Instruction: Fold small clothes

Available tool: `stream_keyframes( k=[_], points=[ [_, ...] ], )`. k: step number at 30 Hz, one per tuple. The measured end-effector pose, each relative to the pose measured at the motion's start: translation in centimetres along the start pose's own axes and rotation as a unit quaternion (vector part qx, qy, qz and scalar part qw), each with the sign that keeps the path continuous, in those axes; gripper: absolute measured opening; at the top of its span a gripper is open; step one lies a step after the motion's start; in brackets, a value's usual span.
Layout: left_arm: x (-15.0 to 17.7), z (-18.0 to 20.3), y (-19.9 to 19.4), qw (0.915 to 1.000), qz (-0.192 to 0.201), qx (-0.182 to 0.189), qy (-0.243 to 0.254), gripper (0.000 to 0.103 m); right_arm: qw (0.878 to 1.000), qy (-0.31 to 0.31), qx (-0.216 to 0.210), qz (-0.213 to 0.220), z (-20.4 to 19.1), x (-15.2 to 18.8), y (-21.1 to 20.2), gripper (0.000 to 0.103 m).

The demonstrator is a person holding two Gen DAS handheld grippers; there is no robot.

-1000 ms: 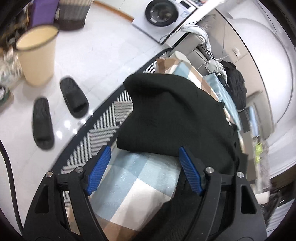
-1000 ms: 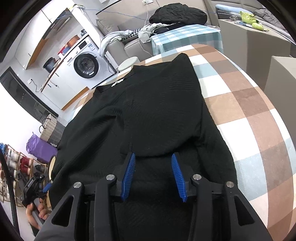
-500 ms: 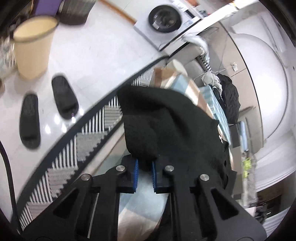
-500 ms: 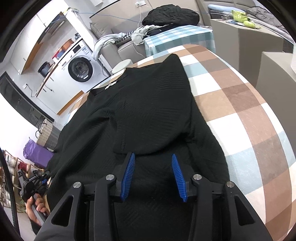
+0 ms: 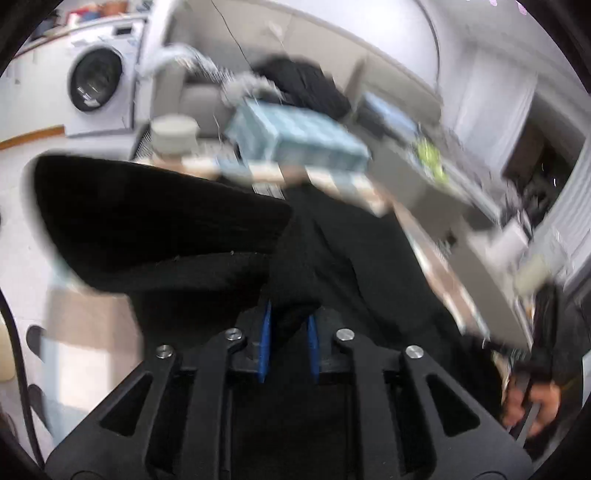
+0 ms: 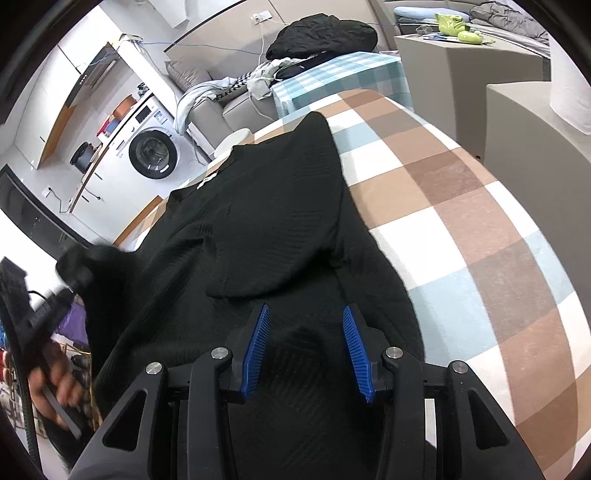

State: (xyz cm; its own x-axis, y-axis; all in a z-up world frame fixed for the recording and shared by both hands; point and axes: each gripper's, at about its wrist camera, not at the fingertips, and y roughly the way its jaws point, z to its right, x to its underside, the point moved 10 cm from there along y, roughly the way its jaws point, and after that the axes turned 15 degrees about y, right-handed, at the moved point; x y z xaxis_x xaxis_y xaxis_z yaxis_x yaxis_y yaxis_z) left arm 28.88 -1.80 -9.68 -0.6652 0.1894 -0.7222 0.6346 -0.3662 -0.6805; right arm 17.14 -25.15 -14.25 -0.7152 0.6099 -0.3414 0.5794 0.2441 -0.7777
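Observation:
A black knit sweater (image 6: 280, 206) lies flat on a table under a brown, white and blue checked cloth (image 6: 461, 221), its right sleeve folded over the body. My left gripper (image 5: 287, 332) has the left sleeve (image 5: 147, 221) bunched between its blue pads and holds it off the table; the jaws are opening slightly, and this view is blurred. In the right wrist view the left gripper (image 6: 70, 273) sits at the table's left edge, cuff in its tips, a hand (image 6: 51, 384) on its handle. My right gripper (image 6: 304, 332) is open just over the sweater's lower part, with only flat fabric under its pads.
A washing machine (image 6: 151, 151) stands at the back left. Behind the table are a grey sofa (image 6: 207, 107) with loose clothes, a black garment pile (image 6: 321, 33) and a small table with a blue check cloth (image 6: 343, 77). Grey cabinets (image 6: 517, 122) stand close on the right.
The left gripper went from open at the sleeve's end to closed on it, then lifted the sleeve and swung it across towards the sweater's body while rolling. The right gripper barely shifted.

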Motion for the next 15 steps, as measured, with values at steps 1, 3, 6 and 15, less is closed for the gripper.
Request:
stream_keyframes(
  k=[1,3,6,15],
  points=[
    [0.6,0.2,0.5,0.9999,-0.011,-0.003,0.000,0.034,1.000,0.001,0.000,0.001,0.1,-0.1,-0.1,0.043],
    [2.2,0.0,0.6,0.9998,-0.014,0.000,-0.014,0.044,1.000,0.001,-0.002,0.003,0.2,-0.2,-0.4,0.043],
    [4.0,-1.9,0.2,0.9984,-0.016,-0.012,-0.052,0.051,1.000,0.002,-0.004,0.003,0.5,-0.1,-0.5,0.043],
    [5.0,-6.5,-0.2,0.9870,0.011,-0.001,-0.160,0.055,1.000,0.008,-0.004,-0.006,1.0,0.4,-0.3,0.044]
  ],
)
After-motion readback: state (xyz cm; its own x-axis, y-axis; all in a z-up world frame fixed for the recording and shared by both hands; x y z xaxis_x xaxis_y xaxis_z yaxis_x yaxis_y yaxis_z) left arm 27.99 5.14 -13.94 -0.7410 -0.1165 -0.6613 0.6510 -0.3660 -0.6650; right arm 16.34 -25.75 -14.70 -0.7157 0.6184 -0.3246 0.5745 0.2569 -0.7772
